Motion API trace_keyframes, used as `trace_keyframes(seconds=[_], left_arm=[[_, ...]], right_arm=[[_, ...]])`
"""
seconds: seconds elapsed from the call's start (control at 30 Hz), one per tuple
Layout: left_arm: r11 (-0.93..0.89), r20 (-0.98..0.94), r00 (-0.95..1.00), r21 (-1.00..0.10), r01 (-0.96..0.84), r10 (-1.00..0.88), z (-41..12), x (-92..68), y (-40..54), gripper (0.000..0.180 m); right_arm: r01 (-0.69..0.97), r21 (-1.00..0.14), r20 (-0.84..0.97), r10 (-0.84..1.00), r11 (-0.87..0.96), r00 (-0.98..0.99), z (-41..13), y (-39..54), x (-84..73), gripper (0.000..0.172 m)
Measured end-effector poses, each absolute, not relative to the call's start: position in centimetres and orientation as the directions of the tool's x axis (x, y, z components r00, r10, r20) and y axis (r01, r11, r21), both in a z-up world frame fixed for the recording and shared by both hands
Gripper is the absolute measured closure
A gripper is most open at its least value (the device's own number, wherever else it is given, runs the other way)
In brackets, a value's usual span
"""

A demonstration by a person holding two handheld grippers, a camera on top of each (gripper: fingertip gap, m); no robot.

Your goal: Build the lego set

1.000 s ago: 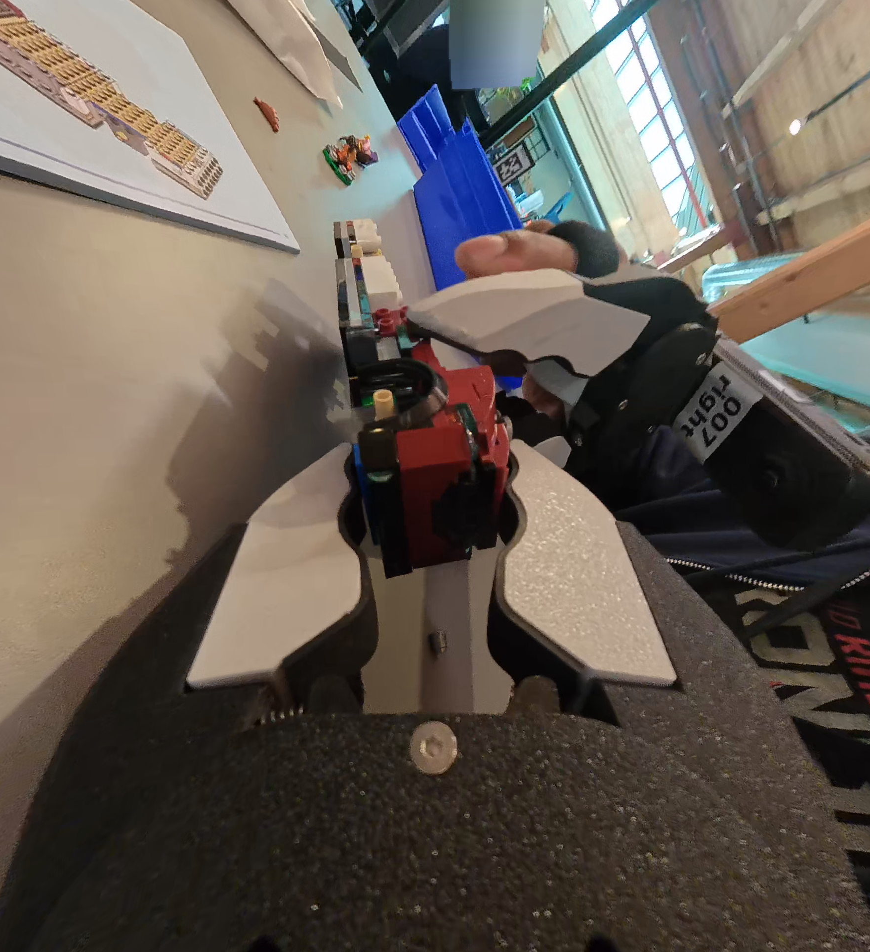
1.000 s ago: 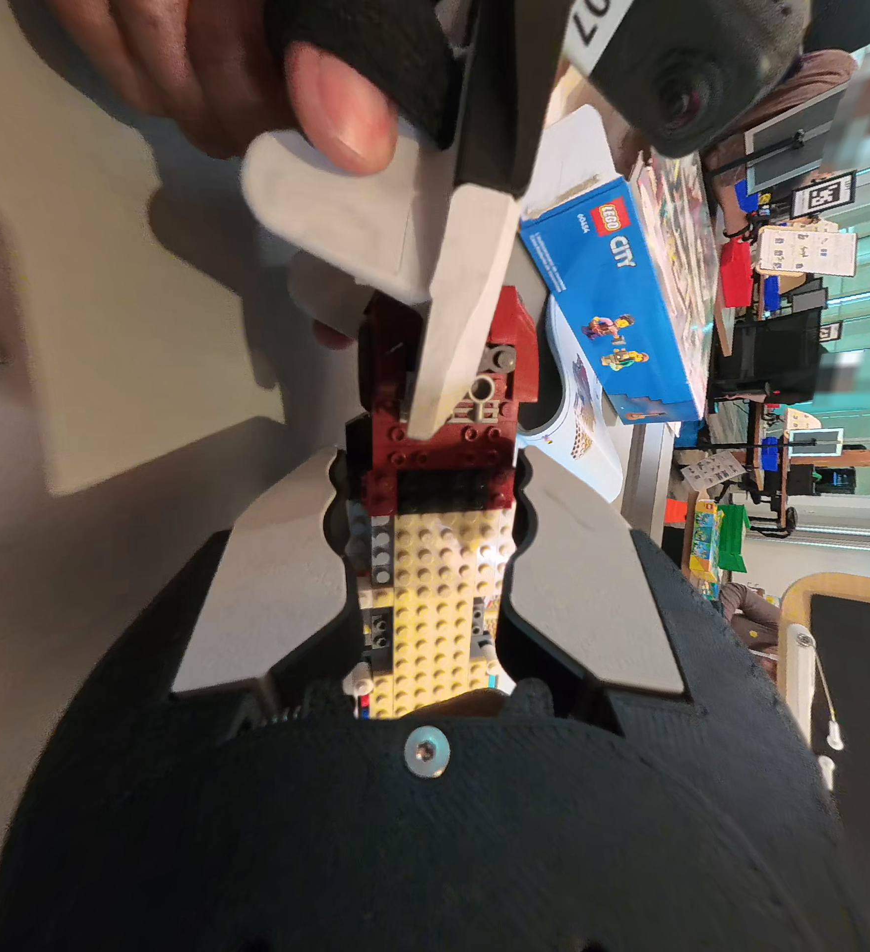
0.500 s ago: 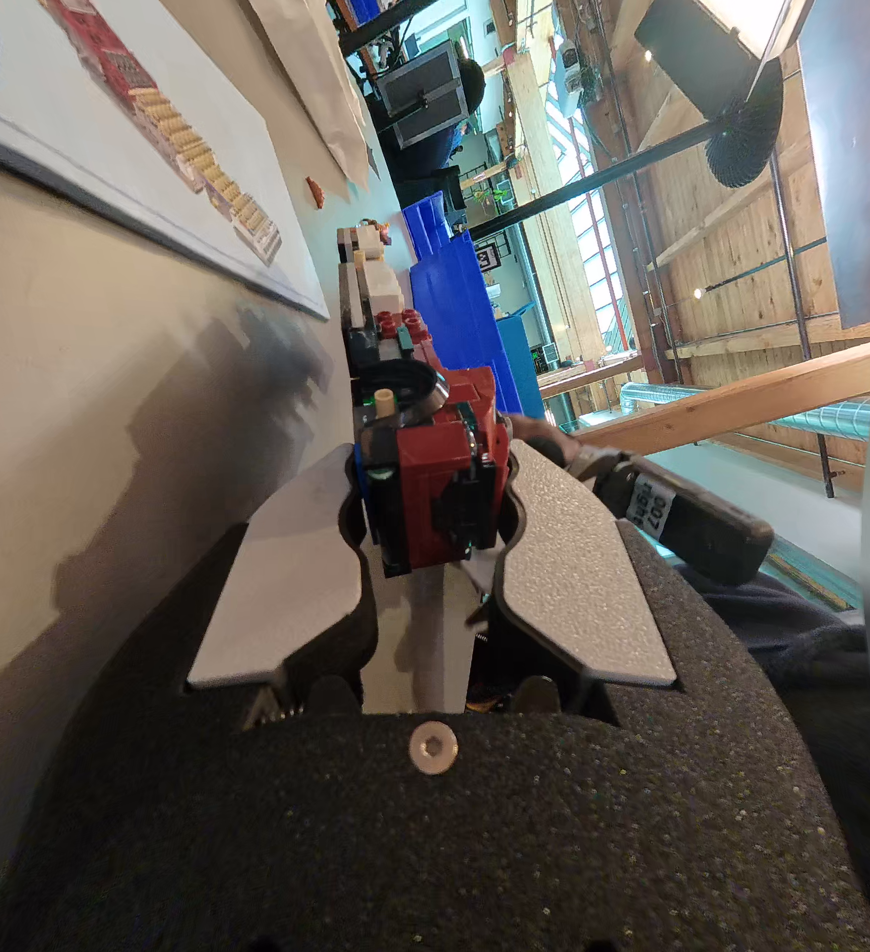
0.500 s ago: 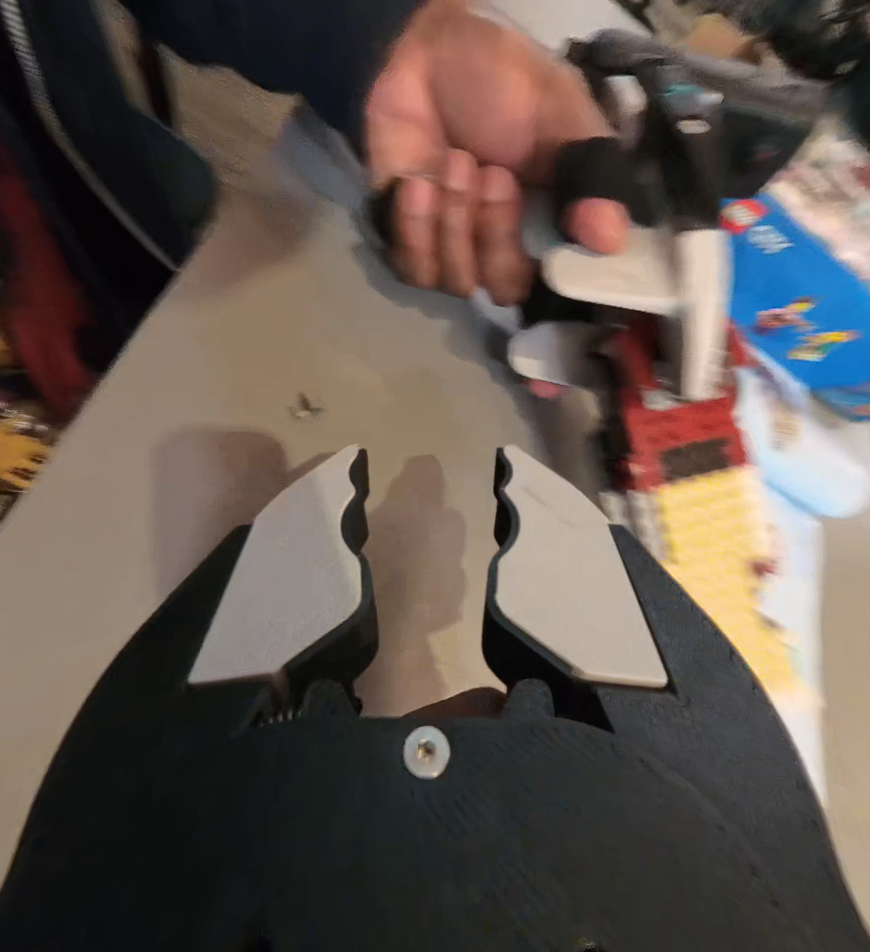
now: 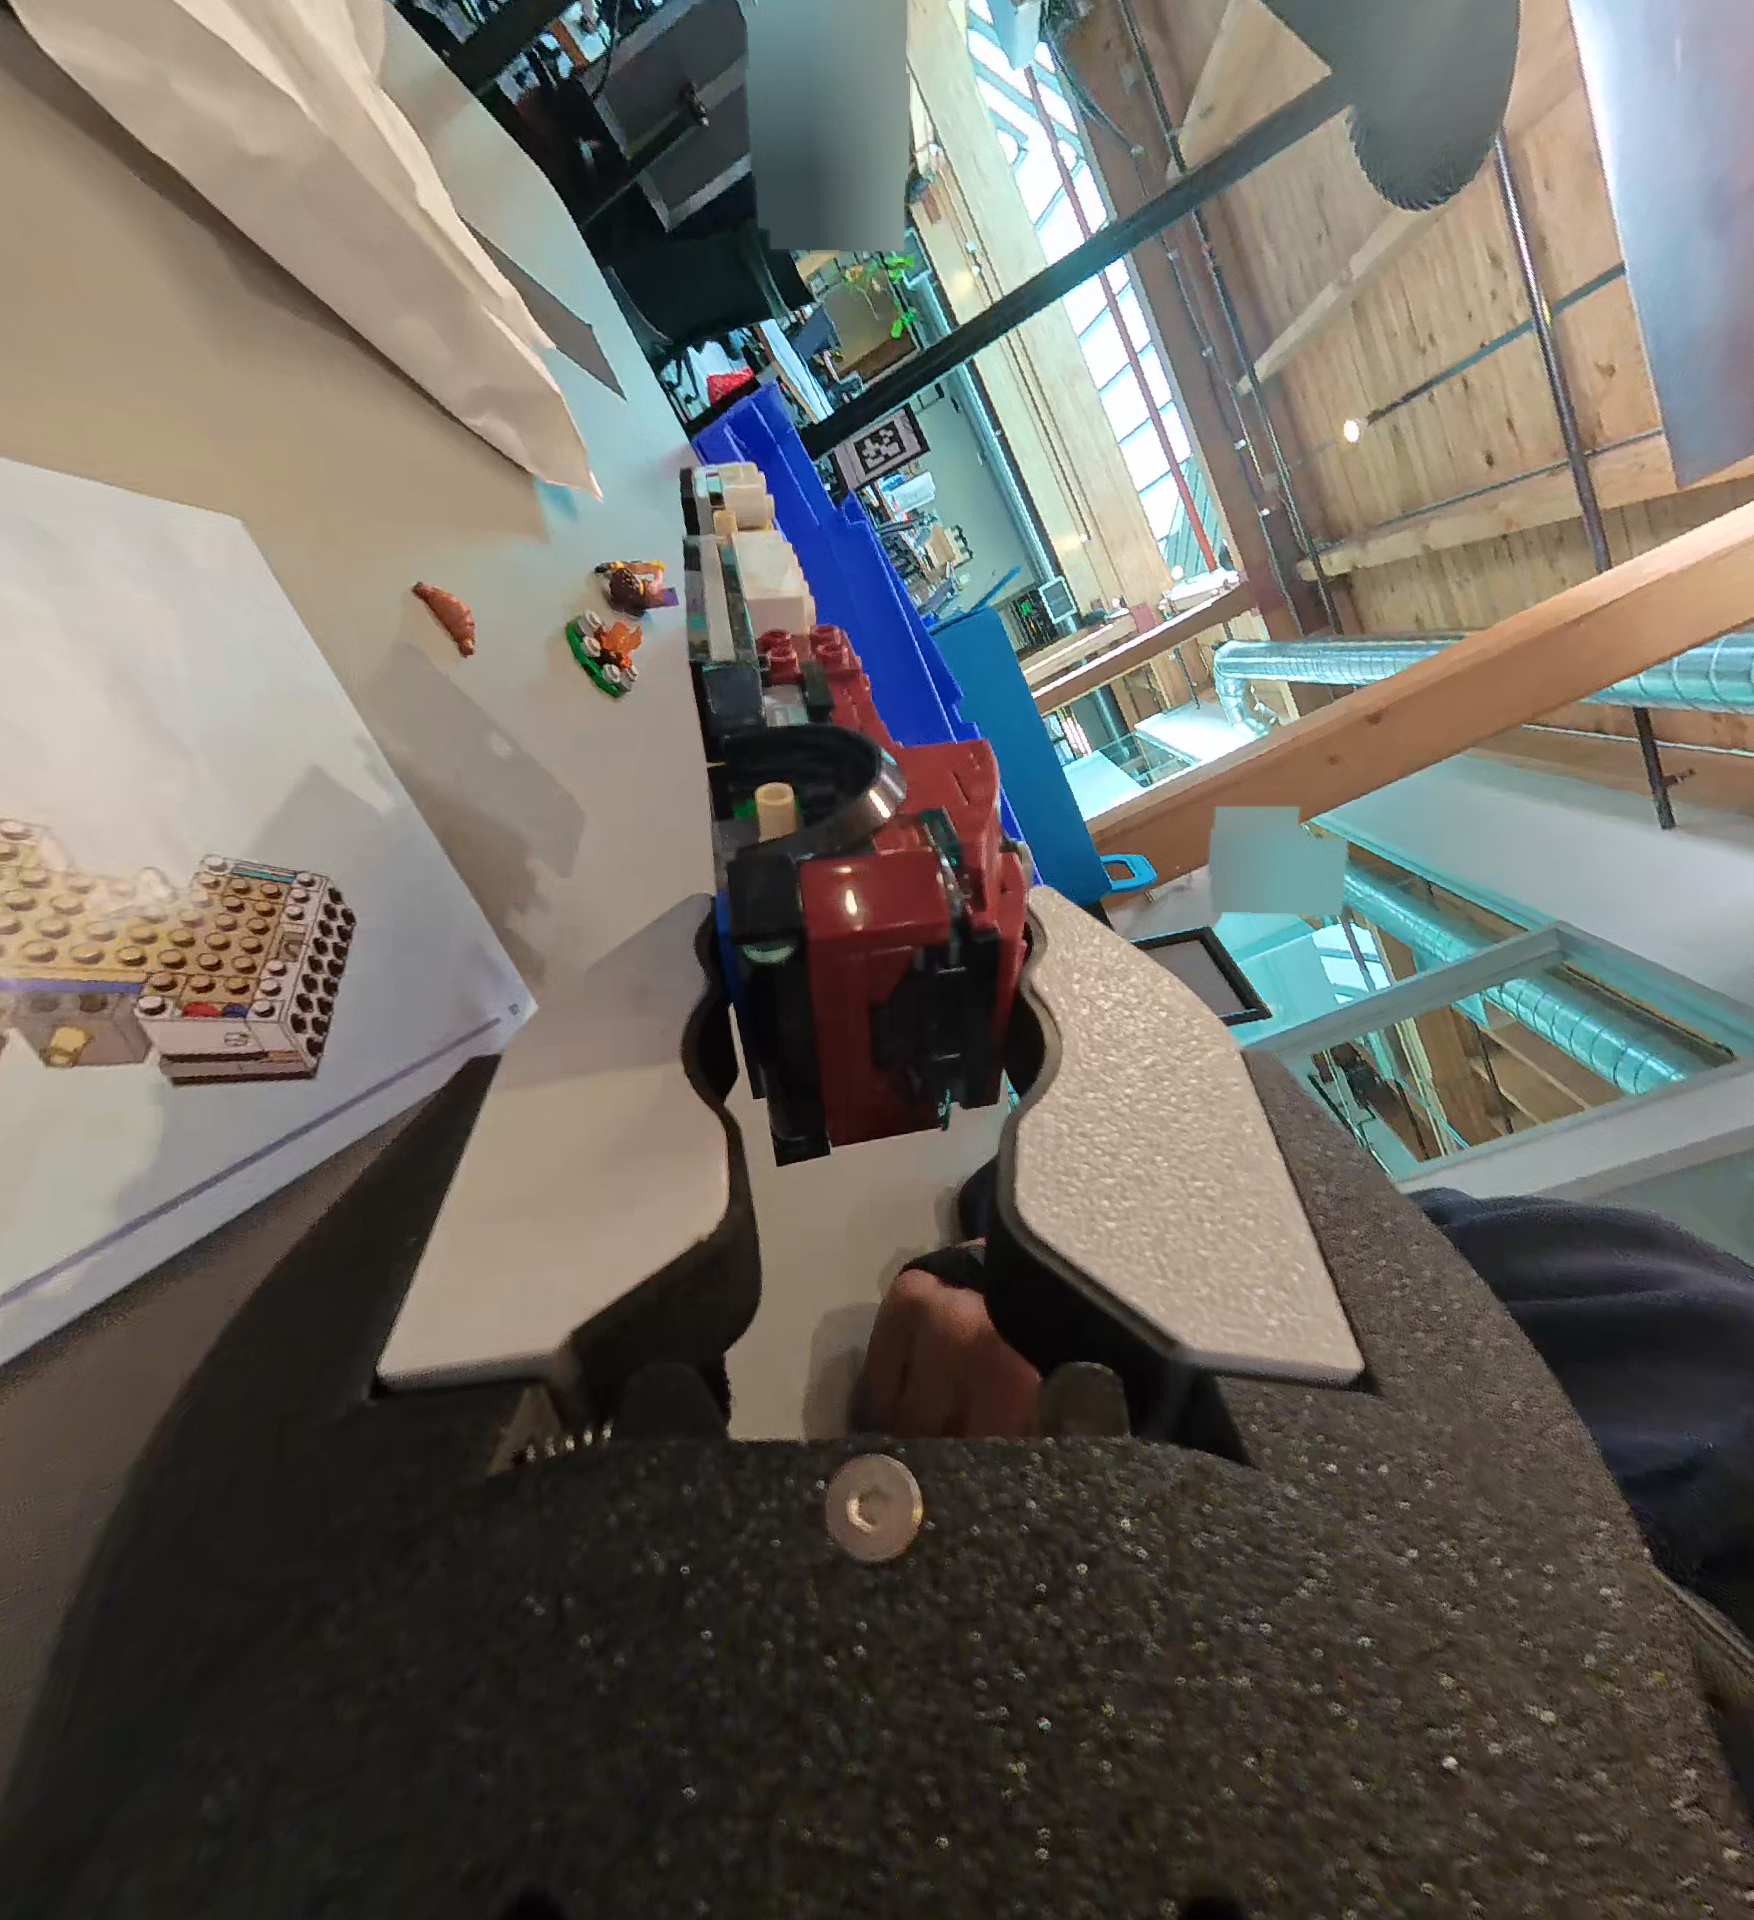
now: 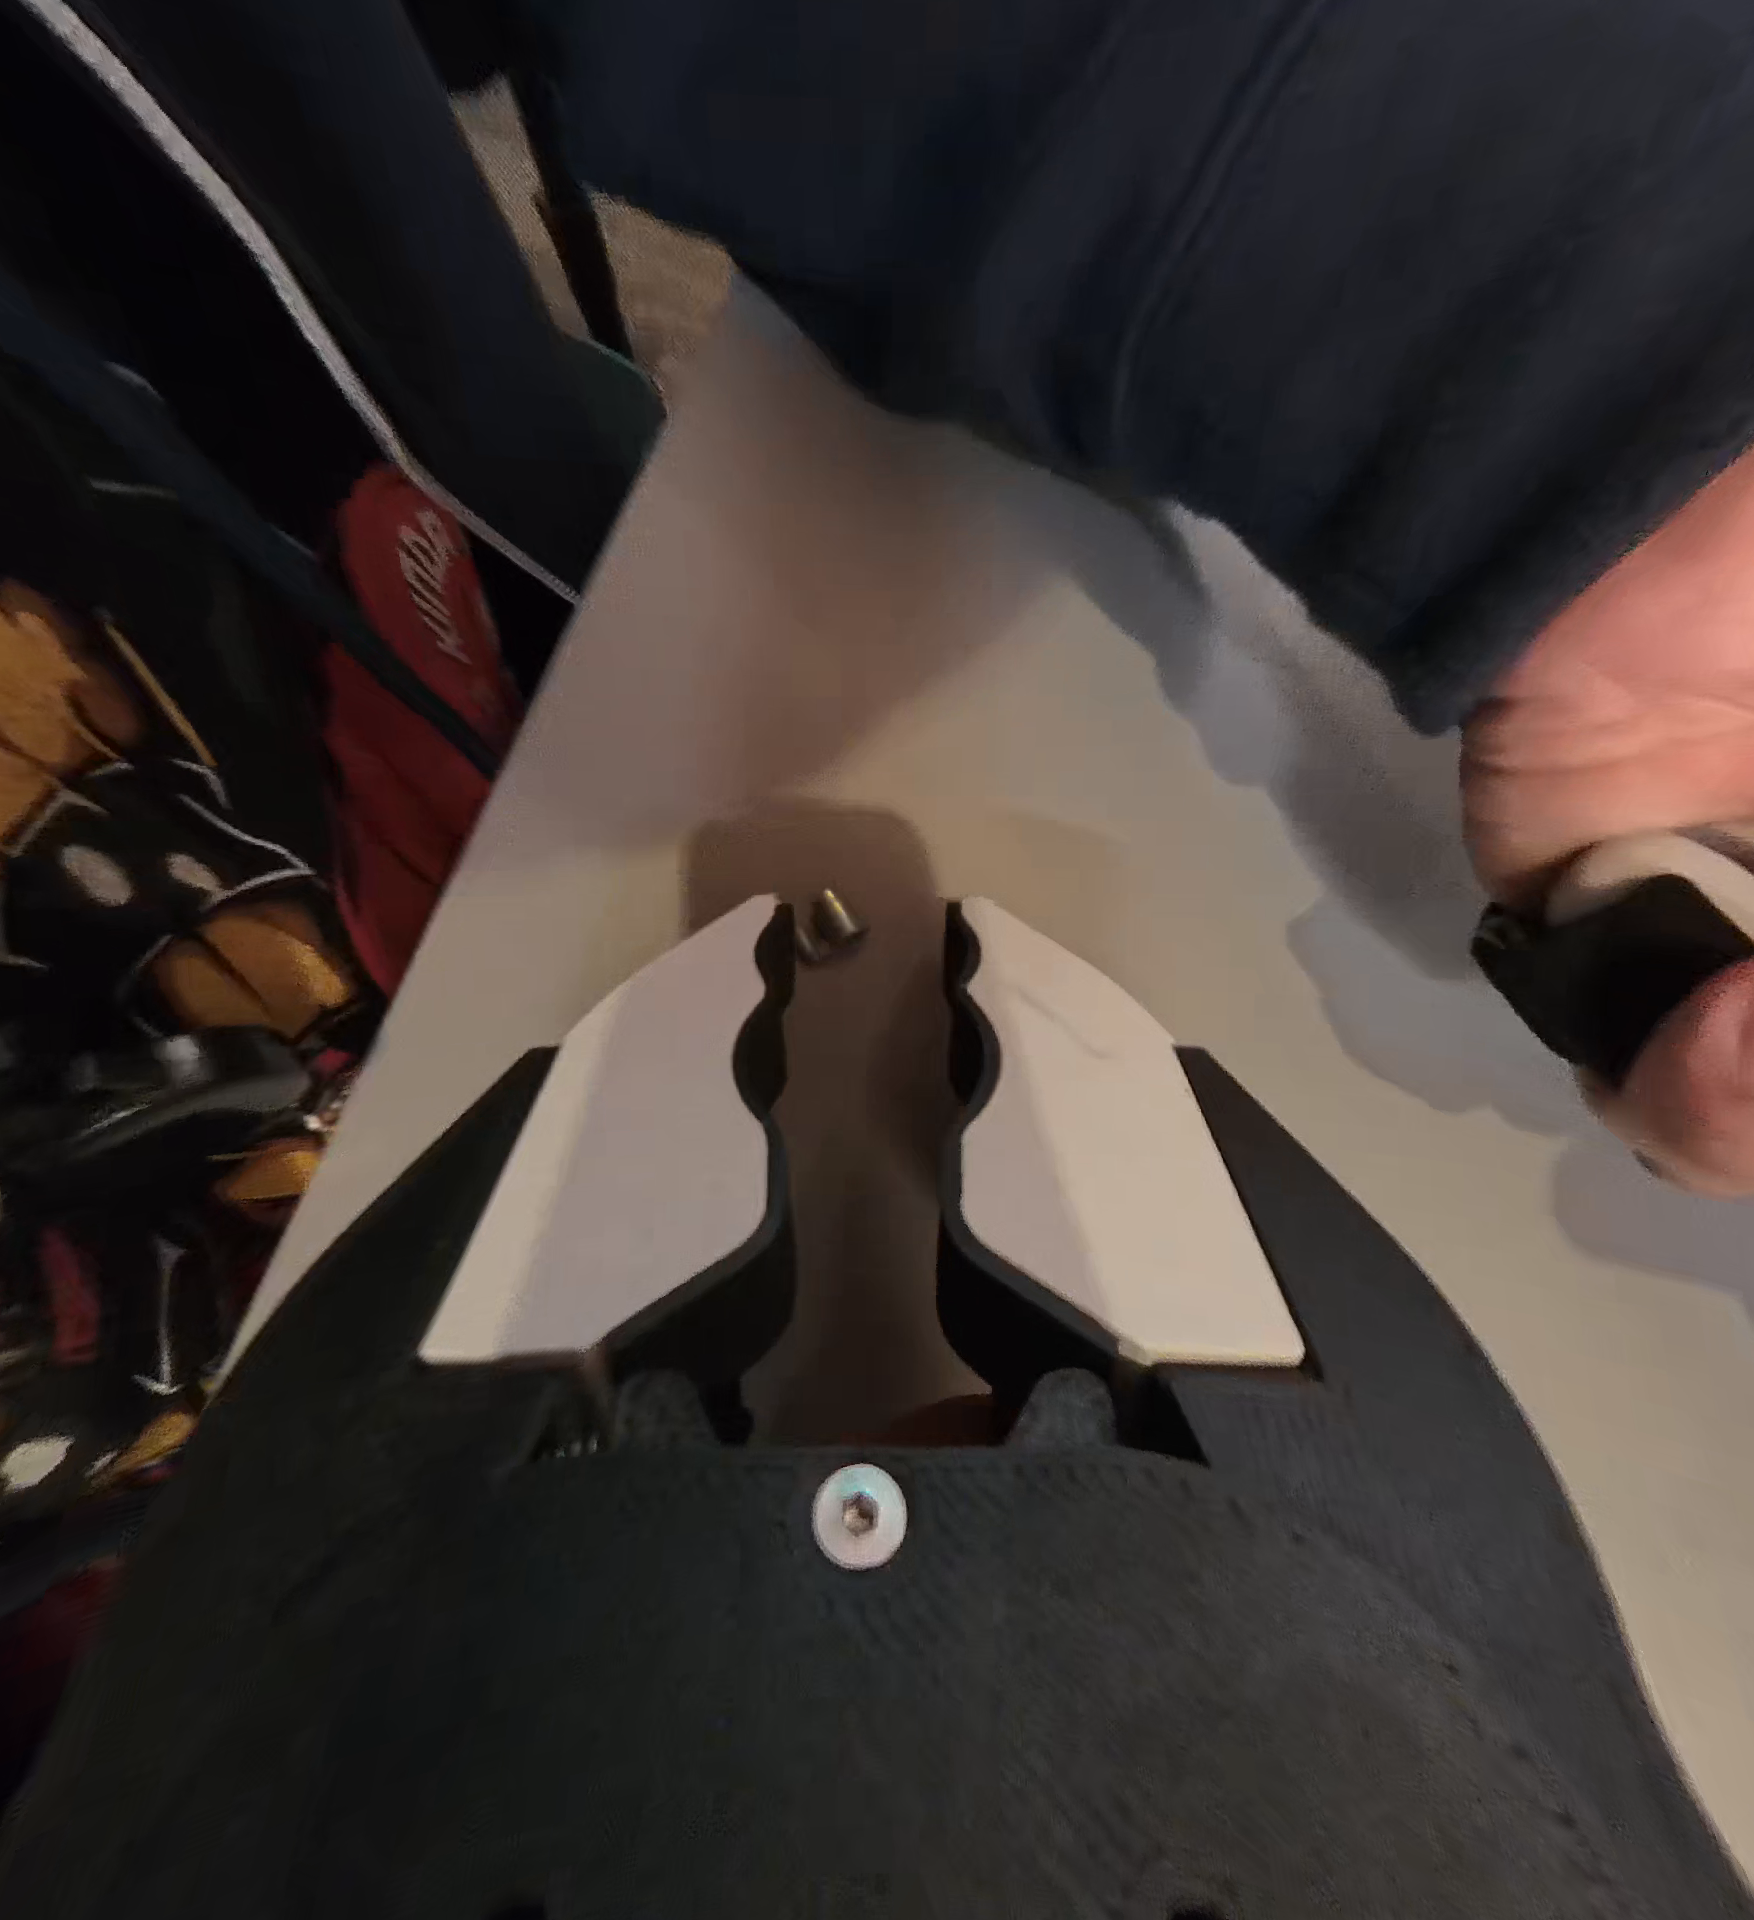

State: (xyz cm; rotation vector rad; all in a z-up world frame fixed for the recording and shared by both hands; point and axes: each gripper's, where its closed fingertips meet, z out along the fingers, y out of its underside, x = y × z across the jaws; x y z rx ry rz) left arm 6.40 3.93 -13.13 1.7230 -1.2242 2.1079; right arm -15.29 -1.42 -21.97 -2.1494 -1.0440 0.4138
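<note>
My left gripper (image 5: 868,997) is shut on the dark red end of a long brick model (image 5: 883,987). Both pads press its sides and hold it up off the table (image 5: 177,343). The model runs away from me, with black, white and red parts farther along. My right gripper (image 6: 862,925) is open and low over the table (image 6: 1060,727). A small grey metal piece (image 6: 826,925) lies on the table between its fingertips, close to the left finger (image 6: 707,997); the pads do not press on it. A hand (image 6: 1683,831) on the left gripper's handle shows at the right.
A printed building sheet (image 5: 125,727) lies at the left, a white paper bag (image 5: 333,208) beyond it. Small brick figures (image 5: 608,649) and a brown piece (image 5: 447,618) lie by blue bins (image 5: 852,582). The table's near edge (image 6: 499,831) and the person's dark clothing (image 6: 1164,260) are close.
My right gripper left the model's yellow end, swung toward the table's near edge and narrowed its jaws over the small metal piece. My left gripper kept its hold and turned the model.
</note>
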Motion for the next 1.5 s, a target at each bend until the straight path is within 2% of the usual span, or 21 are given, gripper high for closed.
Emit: trace_keyframes(seconds=[0.03,0.1,0.27,0.63,0.8,0.97,1.07,1.27,1.5], left_arm=[[-0.650,0.874,-0.332,-0.485,-0.585,-0.354,-13.3,6.5,3.7,0.130],[-0.647,0.876,-0.340,-0.481,-0.591,-0.341,-13.8,6.5,3.4,0.130],[-0.631,0.882,-0.338,-0.472,-0.615,-0.329,-14.7,5.8,2.8,0.130],[-0.600,0.842,-0.328,-0.536,-0.595,-0.427,-15.4,5.6,4.0,0.130],[-0.615,0.852,-0.311,-0.520,-0.593,-0.421,-15.4,5.5,4.3,0.130],[-0.607,0.862,-0.272,-0.497,-0.620,-0.428,-16.2,5.6,4.0,0.130],[-0.591,0.855,-0.274,-0.506,-0.628,-0.440,-16.3,5.5,3.7,0.130],[-0.582,0.854,-0.276,-0.507,-0.636,-0.442,-16.5,5.5,3.5,0.130],[-0.587,0.860,-0.273,-0.498,-0.638,-0.432,-16.5,5.4,3.6,0.130]], right_arm=[[0.573,-0.696,0.029,0.780,-0.434,0.626,-22.4,-1.4,-15.2,0.145],[0.576,-0.702,0.029,0.791,-0.420,0.612,-22.4,-1.4,-15.5,0.159],[0.561,-0.709,0.031,0.775,-0.428,0.631,-22.3,-1.2,-15.0,0.165],[0.624,-0.668,0.188,0.720,-0.405,0.668,-22.1,-1.6,-8.6,0.165],[0.635,-0.661,0.280,0.655,-0.399,0.702,-20.8,-1.8,-4.7,0.165],[0.703,-0.498,0.409,0.577,-0.508,0.707,-21.3,-3.3,1.0,0.165],[0.708,-0.421,0.410,0.577,-0.568,0.707,-22.0,-4.8,2.9,0.165],[0.647,-0.524,0.330,0.567,-0.555,0.754,-22.0,-4.7,1.8,0.163],[0.563,-0.590,0.253,0.529,-0.579,0.810,-21.8,-4.4,1.9,0.156]])
